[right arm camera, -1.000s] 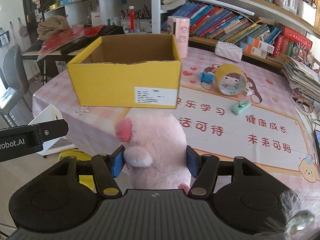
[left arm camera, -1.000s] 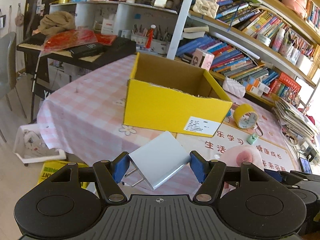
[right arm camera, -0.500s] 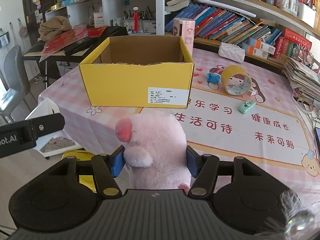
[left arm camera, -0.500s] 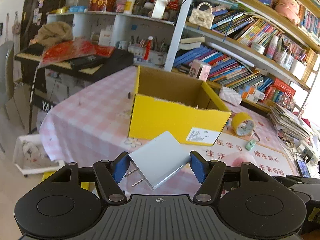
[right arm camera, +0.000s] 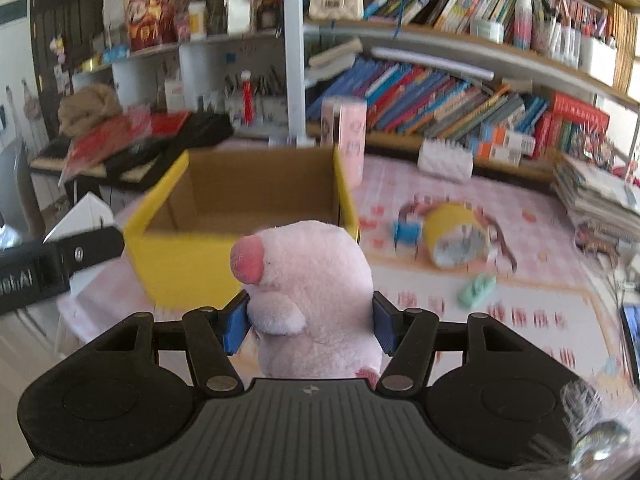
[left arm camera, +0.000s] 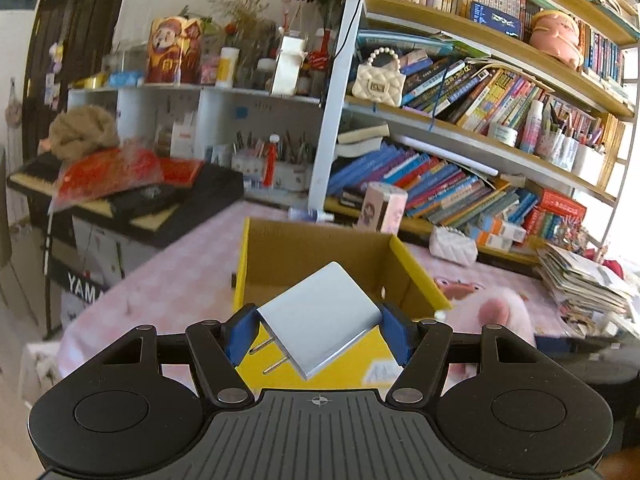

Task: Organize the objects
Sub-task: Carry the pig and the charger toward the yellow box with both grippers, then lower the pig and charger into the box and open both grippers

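Note:
My left gripper point(left arm camera: 318, 334) is shut on a white plug charger point(left arm camera: 320, 314), its two prongs pointing lower left. It is held just in front of the open yellow cardboard box point(left arm camera: 320, 256), near the box's front rim. My right gripper point(right arm camera: 310, 326) is shut on a pink plush pig point(right arm camera: 312, 292), held before the same box point(right arm camera: 240, 208). The pig also shows at the right in the left wrist view point(left arm camera: 502, 312). The left gripper and charger show at the left in the right wrist view point(right arm camera: 76, 232). The inside of the box looks bare.
On the pink checked tablecloth point(right arm camera: 520, 292) lie a yellow tape roll point(right arm camera: 456, 236), a small blue item point(right arm camera: 406, 234) and a green clip point(right arm camera: 478, 290). A pink carton point(right arm camera: 348, 136) stands behind the box. Bookshelves point(left arm camera: 460, 140) line the back; a paper stack point(left arm camera: 584, 280) lies right.
Both grippers have risen and moved forward toward the box, so its open top now shows from above. The charger and the pig stay gripped. The view is motion-blurred.

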The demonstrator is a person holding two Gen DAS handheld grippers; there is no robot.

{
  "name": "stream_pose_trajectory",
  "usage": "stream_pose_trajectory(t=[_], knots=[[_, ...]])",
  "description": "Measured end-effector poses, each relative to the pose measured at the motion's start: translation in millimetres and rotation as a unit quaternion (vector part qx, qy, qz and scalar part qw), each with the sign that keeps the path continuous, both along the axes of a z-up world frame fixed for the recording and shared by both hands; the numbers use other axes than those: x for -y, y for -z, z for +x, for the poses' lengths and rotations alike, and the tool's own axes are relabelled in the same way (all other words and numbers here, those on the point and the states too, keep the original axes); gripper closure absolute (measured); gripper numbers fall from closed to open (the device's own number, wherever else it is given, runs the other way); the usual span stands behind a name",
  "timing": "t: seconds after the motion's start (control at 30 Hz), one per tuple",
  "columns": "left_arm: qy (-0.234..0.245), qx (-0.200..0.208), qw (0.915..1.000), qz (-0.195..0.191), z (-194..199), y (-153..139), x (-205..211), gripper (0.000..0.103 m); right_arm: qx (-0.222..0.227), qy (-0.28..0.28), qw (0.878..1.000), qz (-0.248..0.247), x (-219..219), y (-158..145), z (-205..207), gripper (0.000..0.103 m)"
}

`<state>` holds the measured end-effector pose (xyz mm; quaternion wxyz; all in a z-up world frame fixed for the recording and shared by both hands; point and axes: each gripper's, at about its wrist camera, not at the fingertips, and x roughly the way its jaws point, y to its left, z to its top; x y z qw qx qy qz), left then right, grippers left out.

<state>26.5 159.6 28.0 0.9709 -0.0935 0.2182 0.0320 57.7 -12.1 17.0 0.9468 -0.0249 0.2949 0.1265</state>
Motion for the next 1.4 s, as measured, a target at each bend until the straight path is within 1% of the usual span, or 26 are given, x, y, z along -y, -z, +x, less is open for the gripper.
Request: stream_pose_trajectory(t=[0.23, 0.33, 0.47, 0.67, 0.83, 1.0, 1.13, 1.27, 1.4], knots=[[-0.007, -0.003, 0.9998, 0.017, 58.0, 2.7, 2.5, 0.038, 0.039, -0.01, 0.999, 0.006, -7.1, -20.5, 66.9, 0.044], [-0.011, -0.013, 0.9993, 0.033, 82.1, 8.2, 5.5, 0.038, 0.045, -0.02, 0.999, 0.007, -11.7, -22.5, 96.1, 0.044], [-0.015, -0.038, 0.9981, 0.047, 111.7, 20.4, 8.9, 0.038, 0.041, -0.044, 0.998, 0.005, -21.4, -20.4, 131.7, 0.044], [-0.013, -0.079, 0.9944, 0.069, 141.0, 39.4, 15.5, 0.038, 0.015, -0.089, 0.996, -0.001, -40.2, -8.5, 173.1, 0.044], [-0.01, -0.106, 0.9918, 0.071, 156.0, 52.2, 18.9, 0.038, -0.002, -0.107, 0.994, -0.015, -52.8, 3.6, 200.4, 0.044], [-0.011, -0.139, 0.9883, 0.06, 166.8, 65.8, 19.3, 0.037, -0.047, -0.147, 0.988, -0.032, -65.7, 22.2, 223.8, 0.044], [-0.012, -0.16, 0.9854, 0.055, 169.4, 73.7, 21.1, 0.037, -0.073, -0.169, 0.982, -0.052, -75.4, 38.6, 232.8, 0.044], [-0.016, -0.17, 0.9842, 0.047, 171.1, 77.0, 20.1, 0.037, -0.101, -0.192, 0.973, -0.077, -84.4, 52.0, 237.7, 0.044], [-0.02, -0.178, 0.9828, 0.044, 171.9, 79.7, 19.6, 0.037, -0.102, -0.201, 0.969, -0.097, -87.5, 57.7, 235.1, 0.044]])
